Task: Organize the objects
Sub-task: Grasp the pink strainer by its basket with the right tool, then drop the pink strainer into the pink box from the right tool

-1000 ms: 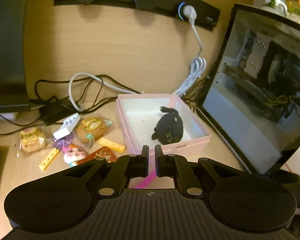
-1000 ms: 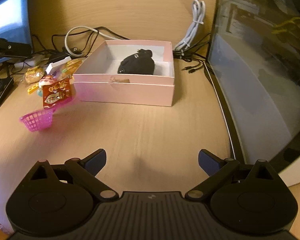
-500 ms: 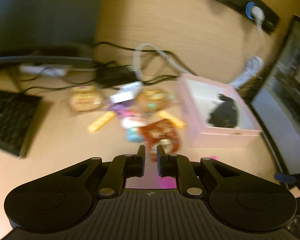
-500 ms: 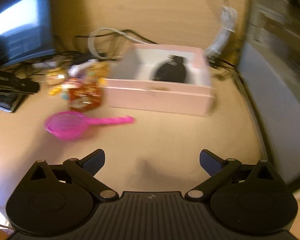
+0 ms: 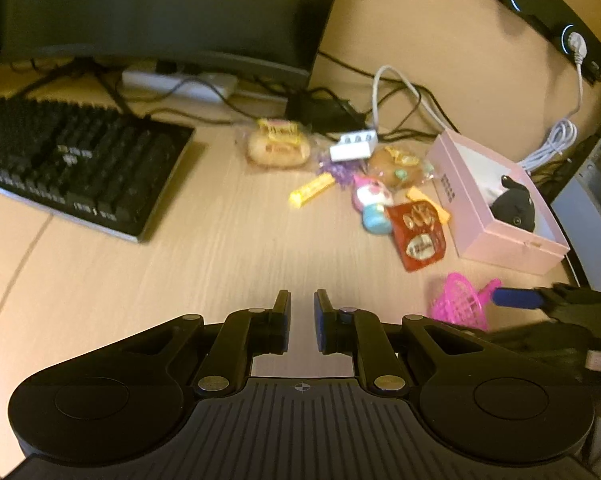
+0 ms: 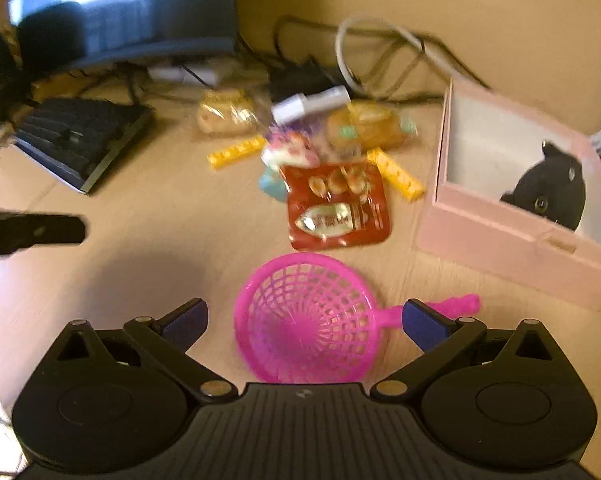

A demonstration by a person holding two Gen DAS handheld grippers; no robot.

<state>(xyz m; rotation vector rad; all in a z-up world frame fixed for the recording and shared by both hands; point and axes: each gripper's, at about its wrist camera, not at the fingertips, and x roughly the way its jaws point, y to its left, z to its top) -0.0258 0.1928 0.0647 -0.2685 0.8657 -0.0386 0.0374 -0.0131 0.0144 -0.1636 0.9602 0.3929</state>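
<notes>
A pink plastic strainer (image 6: pixel 308 320) lies on the desk between the wide-apart fingers of my right gripper (image 6: pixel 304 320), which is open; its right finger overlaps the handle. Beyond it lie a red snack packet (image 6: pixel 336 208) and a pile of small toys and wrapped buns. A pink box (image 6: pixel 500 240) at the right holds a black plush (image 6: pixel 548 192). My left gripper (image 5: pixel 300 320) is shut and holds nothing, hovering over bare desk left of the strainer (image 5: pixel 460 304). The red packet (image 5: pixel 418 236) and the pink box (image 5: pixel 496 240) lie to its right.
A black keyboard (image 5: pixel 72 168) fills the left of the desk under a monitor (image 5: pixel 160 12). Tangled cables (image 5: pixel 400 96) and a white adapter (image 5: pixel 354 146) lie behind the pile. Yellow bricks (image 5: pixel 312 190), a wrapped bun (image 5: pixel 278 146) and a doll toy (image 5: pixel 372 204) are scattered there.
Both views have swung left. My left gripper has left the box and now faces the keyboard side. The right gripper has come up to the strainer, which now lies between its open fingers.
</notes>
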